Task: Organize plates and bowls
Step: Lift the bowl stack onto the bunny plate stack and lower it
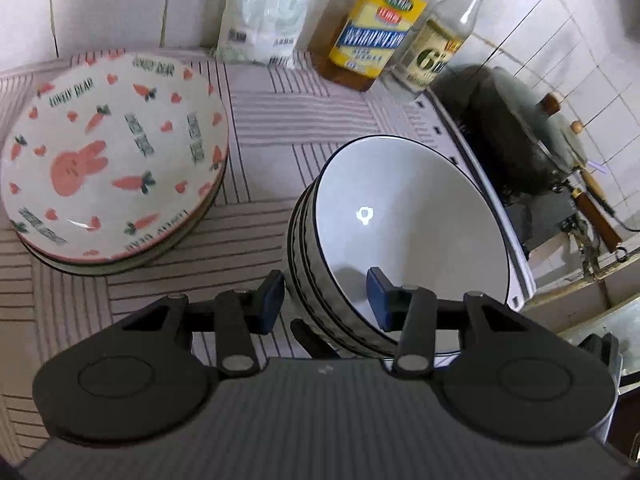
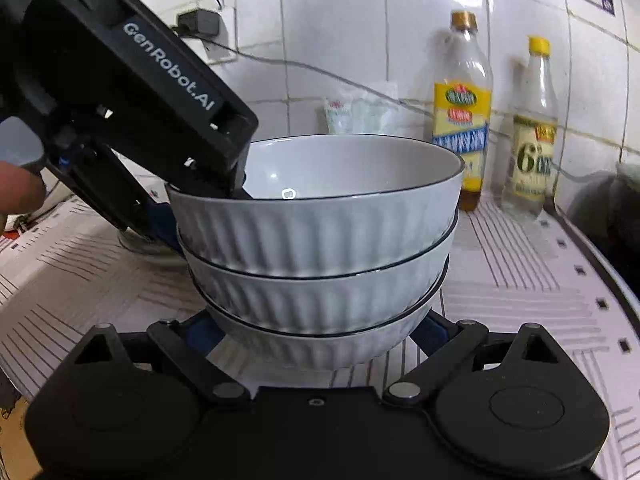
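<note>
A stack of three grey ribbed bowls point(image 1: 404, 220) with white insides and dark rims tilts above the striped counter cloth point(image 1: 256, 128). My left gripper point(image 1: 326, 292) straddles the near rim, one blue pad outside the wall and one inside the top bowl, and grips it. In the right wrist view the same stack of bowls point(image 2: 316, 232) fills the middle. My right gripper point(image 2: 316, 332) clasps the bottom bowl from both sides. The left gripper point(image 2: 200, 204) comes in over the stack's left rim. A pile of plates point(image 1: 112, 160) printed with rabbits and carrots lies to the left.
Against the tiled wall stand a yellow-labelled oil bottle point(image 1: 372, 32), a clear vinegar bottle point(image 1: 440, 40) and a white bag point(image 1: 264, 12). A dark wok with lid point(image 1: 516, 128) sits on the stove at right. A person's fingertip point(image 2: 16, 192) shows at the left edge.
</note>
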The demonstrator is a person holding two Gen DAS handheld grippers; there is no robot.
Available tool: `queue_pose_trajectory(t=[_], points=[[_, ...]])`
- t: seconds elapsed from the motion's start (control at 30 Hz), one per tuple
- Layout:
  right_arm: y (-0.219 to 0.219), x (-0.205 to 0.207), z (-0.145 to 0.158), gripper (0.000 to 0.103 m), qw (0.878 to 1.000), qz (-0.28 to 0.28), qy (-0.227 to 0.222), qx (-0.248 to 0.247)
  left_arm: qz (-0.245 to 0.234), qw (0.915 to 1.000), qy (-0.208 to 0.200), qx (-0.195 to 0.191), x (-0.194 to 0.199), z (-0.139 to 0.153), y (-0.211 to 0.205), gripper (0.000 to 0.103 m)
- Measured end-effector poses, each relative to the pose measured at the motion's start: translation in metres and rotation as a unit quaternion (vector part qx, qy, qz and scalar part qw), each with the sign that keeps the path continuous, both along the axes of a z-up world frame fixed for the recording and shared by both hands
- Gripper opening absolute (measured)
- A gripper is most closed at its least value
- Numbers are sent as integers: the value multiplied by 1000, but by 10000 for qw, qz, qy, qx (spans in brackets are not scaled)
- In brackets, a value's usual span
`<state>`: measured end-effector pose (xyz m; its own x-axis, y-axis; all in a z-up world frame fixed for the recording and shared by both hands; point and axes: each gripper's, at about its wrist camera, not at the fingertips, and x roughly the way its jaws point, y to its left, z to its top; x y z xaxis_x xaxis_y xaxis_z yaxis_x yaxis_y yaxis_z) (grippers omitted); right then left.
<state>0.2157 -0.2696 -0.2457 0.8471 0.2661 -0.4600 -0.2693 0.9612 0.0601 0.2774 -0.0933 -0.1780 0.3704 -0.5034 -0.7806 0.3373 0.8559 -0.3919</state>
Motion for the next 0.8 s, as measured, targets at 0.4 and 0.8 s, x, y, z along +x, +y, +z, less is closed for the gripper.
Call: queue_pose_trajectory(t=[0.4,0.8], points=[[41,20,54,98,9965,725,-395,-141,450,9988,-177,-57,10,61,63,43],[94,85,58,98,9869,1546,-411,-200,1107,9932,-356,52,44,58,123,43]])
